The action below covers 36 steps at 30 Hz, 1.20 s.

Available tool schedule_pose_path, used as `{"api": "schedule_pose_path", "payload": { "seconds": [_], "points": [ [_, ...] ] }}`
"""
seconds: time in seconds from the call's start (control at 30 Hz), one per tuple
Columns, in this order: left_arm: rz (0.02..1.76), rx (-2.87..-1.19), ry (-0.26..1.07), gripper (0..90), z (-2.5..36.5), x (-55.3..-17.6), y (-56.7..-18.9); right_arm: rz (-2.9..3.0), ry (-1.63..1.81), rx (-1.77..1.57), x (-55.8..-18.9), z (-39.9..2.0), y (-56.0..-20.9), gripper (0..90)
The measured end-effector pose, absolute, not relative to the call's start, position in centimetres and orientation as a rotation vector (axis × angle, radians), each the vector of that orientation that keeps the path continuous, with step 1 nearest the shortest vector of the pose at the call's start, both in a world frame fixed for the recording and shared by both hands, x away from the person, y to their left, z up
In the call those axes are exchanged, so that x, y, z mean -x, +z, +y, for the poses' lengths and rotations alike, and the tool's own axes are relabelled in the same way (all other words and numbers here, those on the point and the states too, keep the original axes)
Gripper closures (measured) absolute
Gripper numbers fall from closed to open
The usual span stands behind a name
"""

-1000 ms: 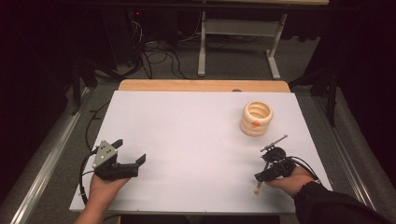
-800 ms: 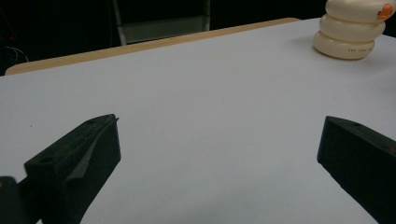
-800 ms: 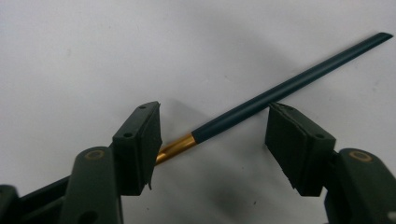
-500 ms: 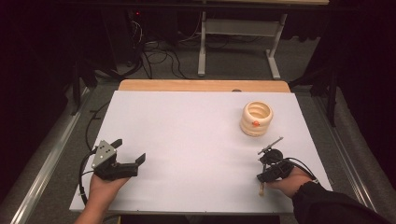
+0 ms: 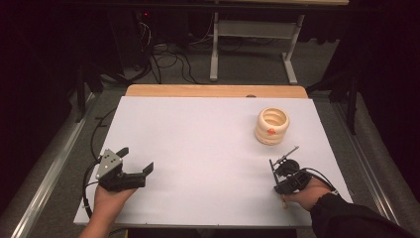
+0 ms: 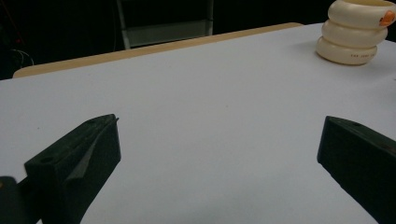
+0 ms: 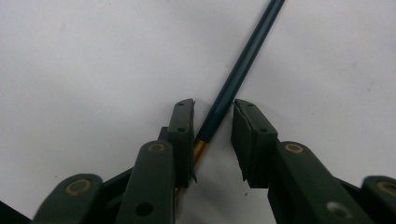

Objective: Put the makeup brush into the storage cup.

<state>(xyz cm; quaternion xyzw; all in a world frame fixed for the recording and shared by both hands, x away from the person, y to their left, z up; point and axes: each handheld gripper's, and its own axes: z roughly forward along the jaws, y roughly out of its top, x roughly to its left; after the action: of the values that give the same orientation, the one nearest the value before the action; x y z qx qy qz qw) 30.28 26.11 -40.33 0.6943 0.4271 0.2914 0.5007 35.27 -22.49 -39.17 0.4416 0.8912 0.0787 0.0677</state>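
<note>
A thin dark teal stick [image 7: 243, 60] with an orange end lies on the white table top [image 5: 198, 144]; its orange tip [image 5: 284, 202] pokes out below the person's right hand. My right gripper [image 7: 213, 109] [image 5: 278, 174] straddles the stick. Its jaws have just been closing and stand narrow, with a small gap left at the right pad. My left gripper [image 5: 136, 158] [image 6: 219, 135] rests at the front left, held in the left hand, open wide with nothing between its fingers.
A cream holder made of stacked rings [image 5: 271, 125] [image 6: 355, 32] with an orange mark stands at the back right of the table. A wooden strip [image 5: 213, 90] edges the far side. Cables and a metal frame lie on the floor beyond.
The right gripper's jaws have drawn closer together around the stick. Both hands have stayed where they were.
</note>
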Motion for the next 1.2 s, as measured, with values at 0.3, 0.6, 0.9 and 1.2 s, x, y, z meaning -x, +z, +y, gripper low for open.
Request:
{"api": "schedule_pose_path", "payload": {
  "seconds": [0.3,0.6,0.9,1.2],
  "points": [
    [1.037,-1.673,0.709,0.1,26.17,-30.22,-40.31,2.699,0.233,-1.344,-35.38,-22.33,-39.16,63.5],
    [1.036,-1.671,0.710,0.1,26.14,-30.26,-40.34,2.701,0.195,-1.306,-35.24,-22.02,-39.19,65.9],
    [1.040,-1.666,0.713,0.1,26.16,-30.22,-40.29,2.708,0.197,-1.287,-35.42,-22.17,-39.18,71.5],
    [1.040,-1.668,0.707,0.3,26.22,-30.22,-40.25,2.726,0.192,-1.224,-35.32,-22.00,-39.22,80.2]
  ]
}}
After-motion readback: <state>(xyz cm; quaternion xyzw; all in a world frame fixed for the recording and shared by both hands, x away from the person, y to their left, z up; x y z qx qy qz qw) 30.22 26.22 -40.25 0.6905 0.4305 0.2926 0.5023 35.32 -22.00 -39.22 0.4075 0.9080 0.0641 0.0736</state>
